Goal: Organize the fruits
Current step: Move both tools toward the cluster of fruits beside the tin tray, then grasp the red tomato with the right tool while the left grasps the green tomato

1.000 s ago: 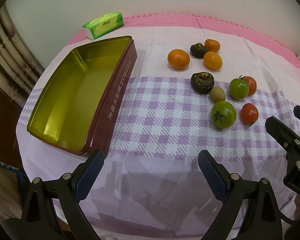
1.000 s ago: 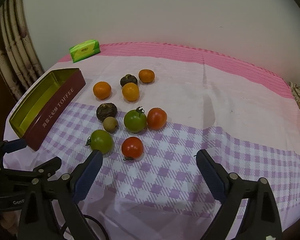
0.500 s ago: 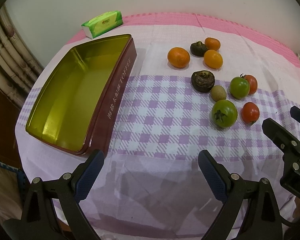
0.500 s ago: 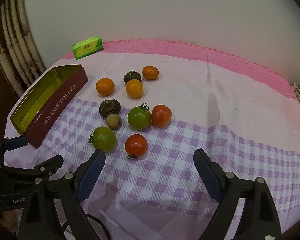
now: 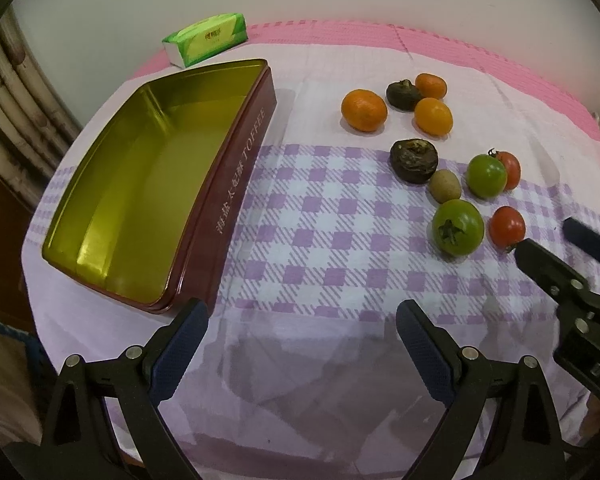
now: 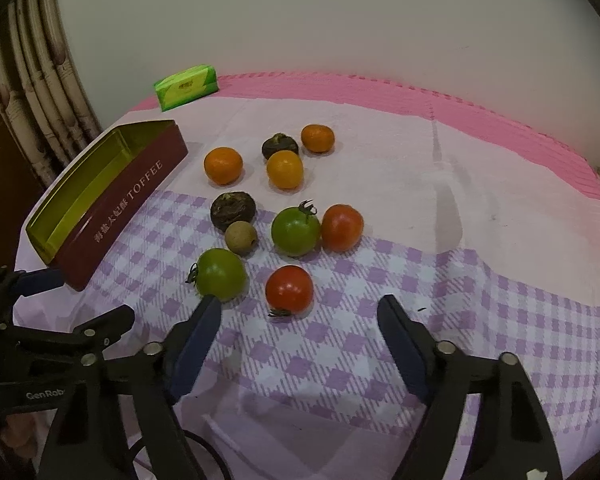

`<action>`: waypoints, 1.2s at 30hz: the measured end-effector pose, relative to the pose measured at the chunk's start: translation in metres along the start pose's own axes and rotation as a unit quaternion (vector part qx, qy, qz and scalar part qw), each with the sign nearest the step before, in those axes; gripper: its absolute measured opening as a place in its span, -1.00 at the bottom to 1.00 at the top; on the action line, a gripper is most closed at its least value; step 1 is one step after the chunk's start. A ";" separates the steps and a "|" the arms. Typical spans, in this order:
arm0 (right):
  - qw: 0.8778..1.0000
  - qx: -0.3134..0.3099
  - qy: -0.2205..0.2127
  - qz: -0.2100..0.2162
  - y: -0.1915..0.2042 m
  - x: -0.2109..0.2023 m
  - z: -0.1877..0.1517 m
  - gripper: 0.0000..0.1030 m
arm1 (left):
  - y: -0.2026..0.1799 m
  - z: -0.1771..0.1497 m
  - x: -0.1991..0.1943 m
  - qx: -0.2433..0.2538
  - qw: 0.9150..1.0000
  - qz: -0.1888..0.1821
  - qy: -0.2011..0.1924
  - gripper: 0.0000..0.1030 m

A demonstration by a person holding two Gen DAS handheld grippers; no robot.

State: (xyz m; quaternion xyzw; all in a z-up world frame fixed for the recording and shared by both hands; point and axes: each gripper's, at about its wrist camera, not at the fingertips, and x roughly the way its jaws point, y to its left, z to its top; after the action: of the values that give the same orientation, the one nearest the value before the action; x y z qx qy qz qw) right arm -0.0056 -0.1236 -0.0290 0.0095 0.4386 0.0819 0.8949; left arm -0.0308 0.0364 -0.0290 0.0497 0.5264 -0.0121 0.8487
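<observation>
Several fruits lie loose on the checked cloth. There are three oranges [image 6: 223, 165], two dark brown fruits [image 6: 233, 211], a small tan fruit [image 6: 241, 237], two green tomatoes [image 6: 221, 273] and two red tomatoes. The nearer red tomato [image 6: 289, 289] sits just ahead of my right gripper [image 6: 299, 303]. Its jaws are closing and touch nothing; the left fingertip [image 6: 210, 308] is close under the near green tomato. My left gripper [image 5: 302, 314] stands open over bare cloth, beside the near corner of the empty toffee tin [image 5: 236, 184]. The right gripper [image 5: 544, 235] shows at the right.
A green tissue pack [image 5: 204, 40] lies behind the tin near the wall. The round table's edge curves close on the left and at the front. A curtain [image 6: 40, 92] hangs at the left. The cloth's right half [image 6: 480, 208] is bare.
The right gripper's jaws have narrowed and it has edged toward the near red tomato. The left gripper has hardly moved.
</observation>
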 end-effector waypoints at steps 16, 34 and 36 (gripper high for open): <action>0.999 -0.001 0.031 0.016 -0.002 0.039 0.006 -0.15 | -0.008 0.014 0.004 0.023 0.999 -0.028 0.002 0.84; 0.999 0.011 0.039 -0.034 -0.044 0.040 0.005 -0.44 | -0.056 0.048 0.019 0.075 0.994 -0.074 0.018 0.83; 0.998 0.016 0.039 -0.040 -0.053 0.037 0.004 -0.44 | -0.062 0.053 0.023 0.075 0.994 -0.082 0.023 0.81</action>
State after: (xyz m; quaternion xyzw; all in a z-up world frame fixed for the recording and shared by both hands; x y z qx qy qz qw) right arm 0.0275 -0.1697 -0.0604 0.0034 0.4745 0.0394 0.8793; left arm 0.0224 -0.0298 -0.0304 0.0707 0.5461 -0.1196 0.8261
